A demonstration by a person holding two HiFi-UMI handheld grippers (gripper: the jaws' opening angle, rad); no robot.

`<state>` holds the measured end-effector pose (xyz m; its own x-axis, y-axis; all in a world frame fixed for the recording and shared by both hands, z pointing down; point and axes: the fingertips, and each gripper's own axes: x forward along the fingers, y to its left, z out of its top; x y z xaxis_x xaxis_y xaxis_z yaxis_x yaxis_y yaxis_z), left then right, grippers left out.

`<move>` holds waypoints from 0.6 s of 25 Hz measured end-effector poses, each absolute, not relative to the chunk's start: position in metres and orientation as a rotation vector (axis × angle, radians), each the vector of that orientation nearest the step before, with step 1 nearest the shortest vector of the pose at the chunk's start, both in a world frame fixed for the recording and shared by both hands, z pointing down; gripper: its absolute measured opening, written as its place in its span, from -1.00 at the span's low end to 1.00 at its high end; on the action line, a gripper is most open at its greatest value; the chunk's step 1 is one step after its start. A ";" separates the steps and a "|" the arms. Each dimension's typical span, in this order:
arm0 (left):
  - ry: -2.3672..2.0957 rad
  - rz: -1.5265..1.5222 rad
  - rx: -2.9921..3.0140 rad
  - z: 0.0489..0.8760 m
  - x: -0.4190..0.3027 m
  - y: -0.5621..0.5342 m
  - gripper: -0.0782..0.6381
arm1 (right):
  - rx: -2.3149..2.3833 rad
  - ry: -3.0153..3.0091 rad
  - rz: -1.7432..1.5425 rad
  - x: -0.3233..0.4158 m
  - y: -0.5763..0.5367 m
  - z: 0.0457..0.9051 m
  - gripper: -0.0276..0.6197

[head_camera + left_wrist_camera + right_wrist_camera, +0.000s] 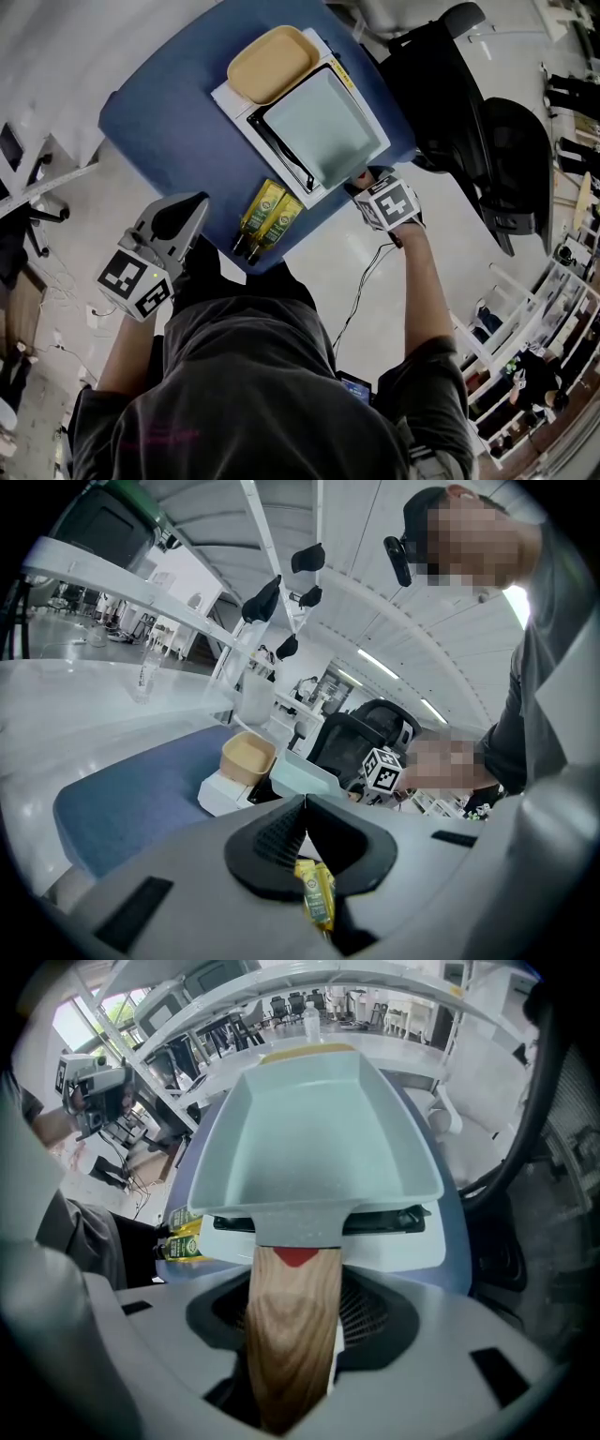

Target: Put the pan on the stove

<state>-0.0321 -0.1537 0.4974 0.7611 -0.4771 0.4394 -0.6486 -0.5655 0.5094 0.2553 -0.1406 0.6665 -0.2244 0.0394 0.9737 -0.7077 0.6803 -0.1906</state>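
A pale green square pan rests on the black top of a white stove on the blue table. Its wooden handle points at me and runs between the jaws of my right gripper. The jaws stand open, with a slit of space beside the handle on the right. The right gripper view looks straight into the pan, with the stove beneath it. My left gripper hangs off the table's near left corner, shut with nothing in it, its tips touching.
A yellow tray lies on the stove's far end. Two yellow bottles lie at the table's near edge. A black office chair stands to the right of the table. A cable runs across the floor below.
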 end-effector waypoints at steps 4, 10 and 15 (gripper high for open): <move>-0.826 0.340 2.290 0.495 -0.031 -0.151 -0.77 | 0.539 -1.673 0.742 0.253 -0.135 0.665 -0.24; -0.819 0.351 2.301 0.492 -0.031 -0.148 -0.77 | 0.575 -1.692 0.705 0.257 -0.138 0.659 -0.24; -0.803 0.358 2.315 0.488 -0.026 -0.145 -0.77 | 0.633 -1.731 0.713 0.261 -0.141 0.648 -0.24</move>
